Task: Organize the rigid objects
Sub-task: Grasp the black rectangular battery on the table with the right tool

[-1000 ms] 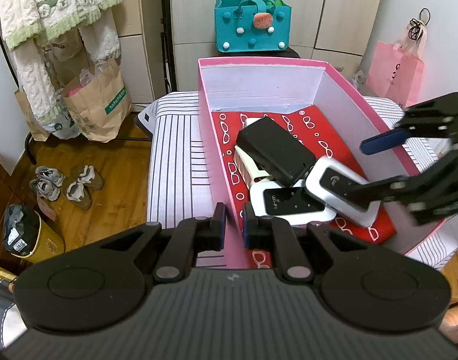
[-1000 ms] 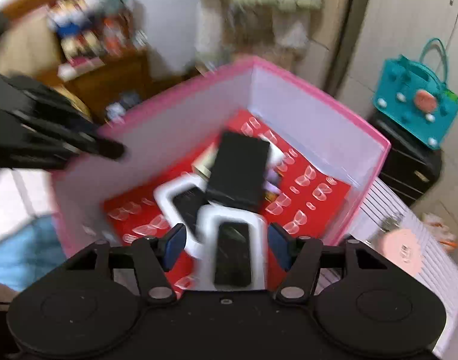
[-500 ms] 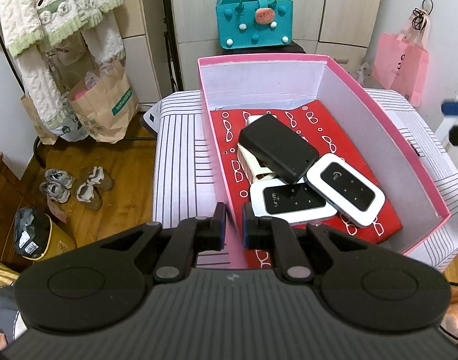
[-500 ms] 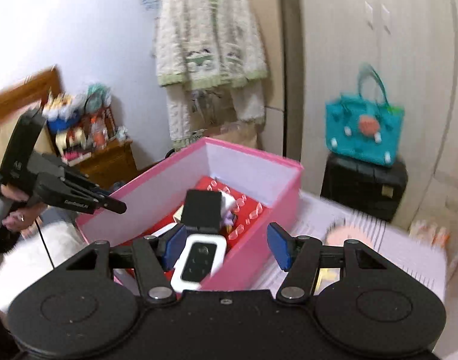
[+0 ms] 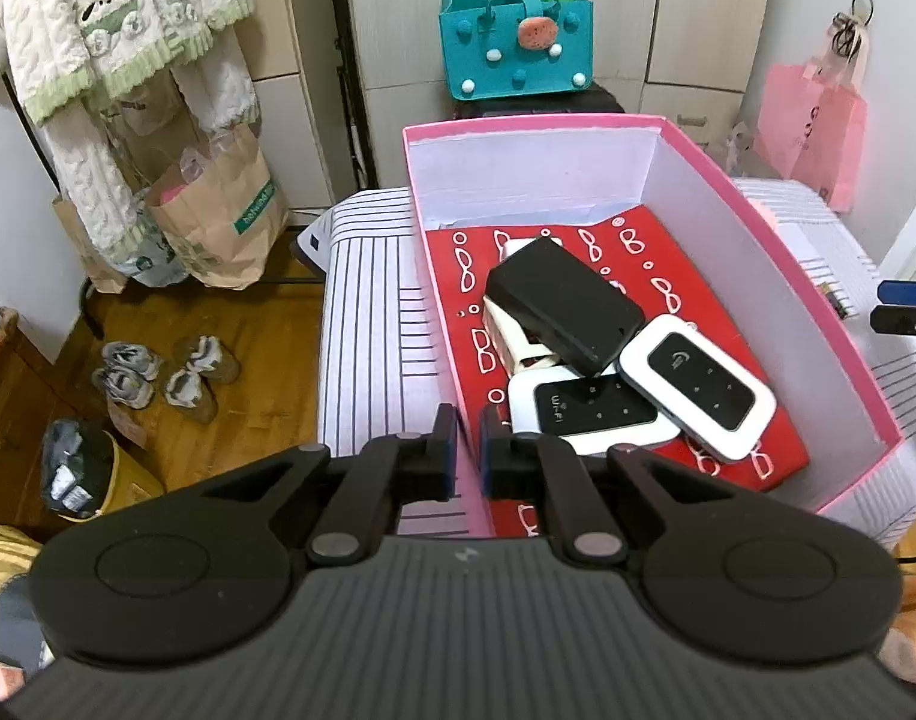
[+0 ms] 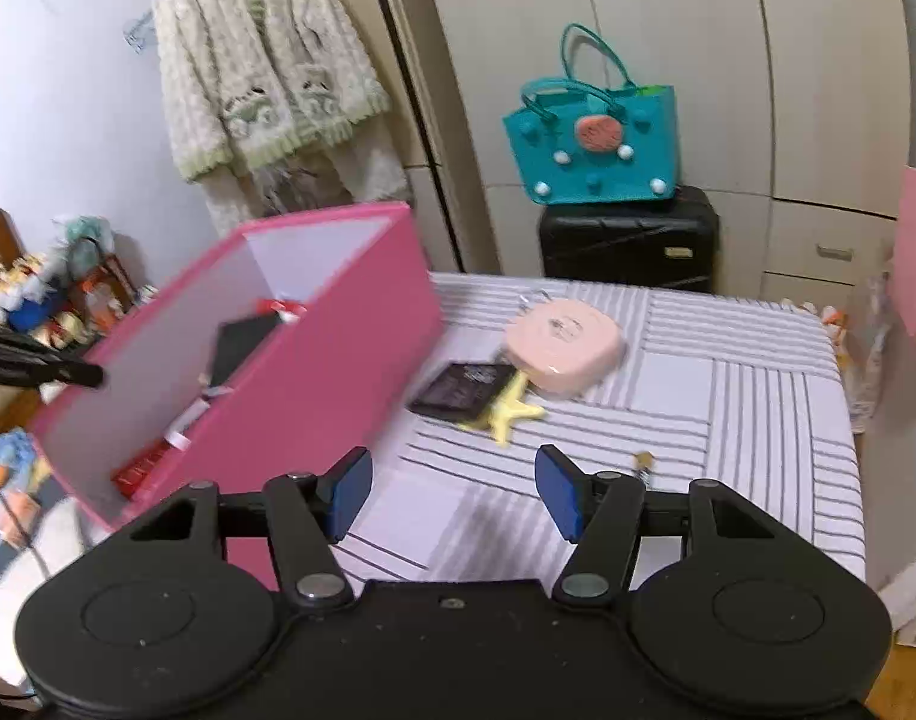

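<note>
A pink box (image 5: 817,324) with a red patterned lining stands on the striped table (image 6: 727,396). Inside it lie a black device (image 5: 562,306), a white pocket router (image 5: 697,387), a second white router (image 5: 589,414) and a cream item (image 5: 505,336). My left gripper (image 5: 469,459) has its jaws closing on the box's near left wall, with the pads pressing on it. My right gripper (image 6: 455,495) is open and empty over the table, right of the box. Beyond it lie a pink rounded device (image 6: 562,348), a black flat device (image 6: 460,390) and a yellow star piece (image 6: 508,414).
A small brass item (image 6: 640,462) lies on the table near my right fingertip. Behind the table a teal bag (image 6: 595,144) sits on a black suitcase (image 6: 628,240) by the cupboards. Shoes (image 5: 164,372) and paper bags (image 5: 218,222) are on the floor at left.
My right gripper let go of the white router inside the box, drew out and swung right over the table. The left gripper kept its hold on the box wall.
</note>
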`<state>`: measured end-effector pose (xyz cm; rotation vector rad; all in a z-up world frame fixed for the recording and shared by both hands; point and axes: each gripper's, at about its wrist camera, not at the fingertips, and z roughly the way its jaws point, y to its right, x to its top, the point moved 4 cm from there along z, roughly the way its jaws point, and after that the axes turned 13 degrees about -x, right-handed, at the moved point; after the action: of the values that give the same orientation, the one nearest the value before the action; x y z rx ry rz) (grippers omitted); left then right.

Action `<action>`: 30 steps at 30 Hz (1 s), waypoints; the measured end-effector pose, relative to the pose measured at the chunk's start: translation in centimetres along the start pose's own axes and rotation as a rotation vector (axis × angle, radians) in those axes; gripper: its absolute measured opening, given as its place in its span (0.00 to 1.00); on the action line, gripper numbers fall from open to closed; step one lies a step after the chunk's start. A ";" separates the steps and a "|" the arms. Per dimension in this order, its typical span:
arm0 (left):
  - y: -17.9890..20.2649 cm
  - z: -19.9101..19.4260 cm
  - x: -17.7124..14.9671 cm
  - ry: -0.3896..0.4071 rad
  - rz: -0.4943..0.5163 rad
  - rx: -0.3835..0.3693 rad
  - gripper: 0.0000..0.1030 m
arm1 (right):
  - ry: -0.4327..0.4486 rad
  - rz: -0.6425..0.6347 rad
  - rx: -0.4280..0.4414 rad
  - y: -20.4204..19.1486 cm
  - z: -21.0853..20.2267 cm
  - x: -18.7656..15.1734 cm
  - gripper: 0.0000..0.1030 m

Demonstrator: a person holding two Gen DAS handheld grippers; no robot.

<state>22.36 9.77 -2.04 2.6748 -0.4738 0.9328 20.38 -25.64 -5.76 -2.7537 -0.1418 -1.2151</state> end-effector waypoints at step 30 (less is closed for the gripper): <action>-0.5 0.4 1.0 -0.043 0.040 0.118 0.04 | -0.160 -0.601 0.029 -6.5 12.5 5.5 0.72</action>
<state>23.57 9.89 -1.76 2.8065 -0.4973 0.9435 32.33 -17.10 -9.52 -2.8698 -1.0548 -1.0693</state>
